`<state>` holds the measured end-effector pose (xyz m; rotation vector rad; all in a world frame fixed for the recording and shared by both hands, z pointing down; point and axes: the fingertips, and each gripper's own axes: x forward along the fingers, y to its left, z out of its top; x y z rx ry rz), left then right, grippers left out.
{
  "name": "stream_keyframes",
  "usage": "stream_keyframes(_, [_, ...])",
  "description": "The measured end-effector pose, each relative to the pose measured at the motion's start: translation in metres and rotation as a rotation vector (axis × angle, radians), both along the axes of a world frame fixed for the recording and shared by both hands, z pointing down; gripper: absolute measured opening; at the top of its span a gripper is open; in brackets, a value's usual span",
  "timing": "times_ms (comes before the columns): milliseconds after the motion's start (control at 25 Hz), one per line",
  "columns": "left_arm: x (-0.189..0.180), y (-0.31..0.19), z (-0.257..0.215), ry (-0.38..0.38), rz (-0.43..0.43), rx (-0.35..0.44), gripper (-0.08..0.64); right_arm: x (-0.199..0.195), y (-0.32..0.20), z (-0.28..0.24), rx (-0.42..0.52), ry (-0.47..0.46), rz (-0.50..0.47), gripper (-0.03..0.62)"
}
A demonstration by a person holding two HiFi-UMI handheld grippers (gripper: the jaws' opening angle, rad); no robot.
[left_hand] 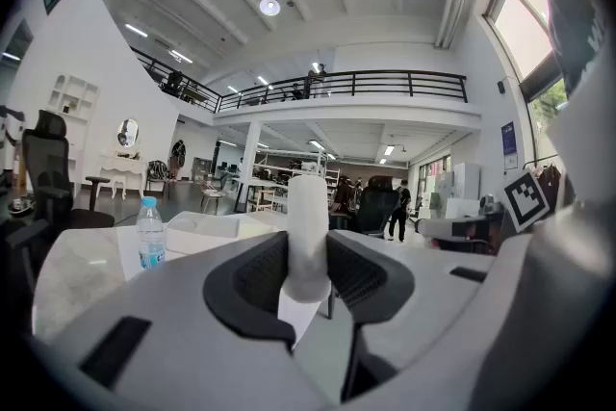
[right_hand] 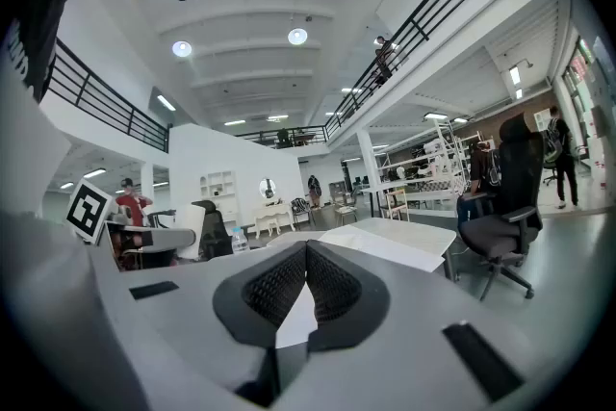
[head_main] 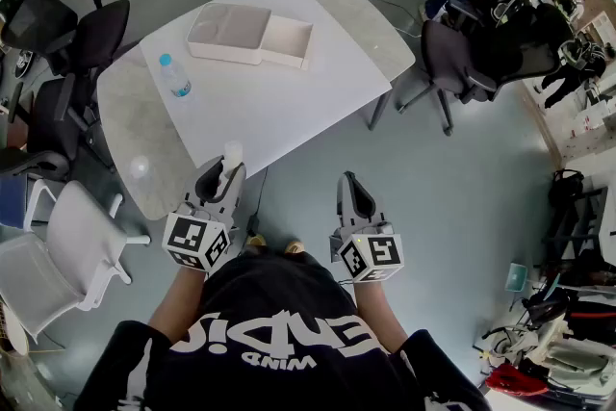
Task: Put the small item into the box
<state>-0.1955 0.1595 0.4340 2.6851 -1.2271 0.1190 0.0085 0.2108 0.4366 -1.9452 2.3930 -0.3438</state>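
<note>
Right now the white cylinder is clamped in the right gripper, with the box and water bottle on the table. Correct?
Wrong gripper. The white cylinder is clamped in the left gripper, as the left gripper view shows; the right gripper is shut on nothing. The box and water bottle are on the table, as stated.

White print on the person's black shirt, seen upside down, includes a small word like "WIND"; the larger letters and the water bottle label are unreadable.

White table: box slid open at the far side, water bottle upright left of it, apart.
</note>
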Motion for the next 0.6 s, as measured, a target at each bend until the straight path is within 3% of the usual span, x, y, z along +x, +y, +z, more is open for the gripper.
stream_keyframes(600, [-0.005,-0.023,0.012,0.022,0.084,0.003,0.126,-0.016,-0.012,-0.003,0.049,0.024,0.073,0.023])
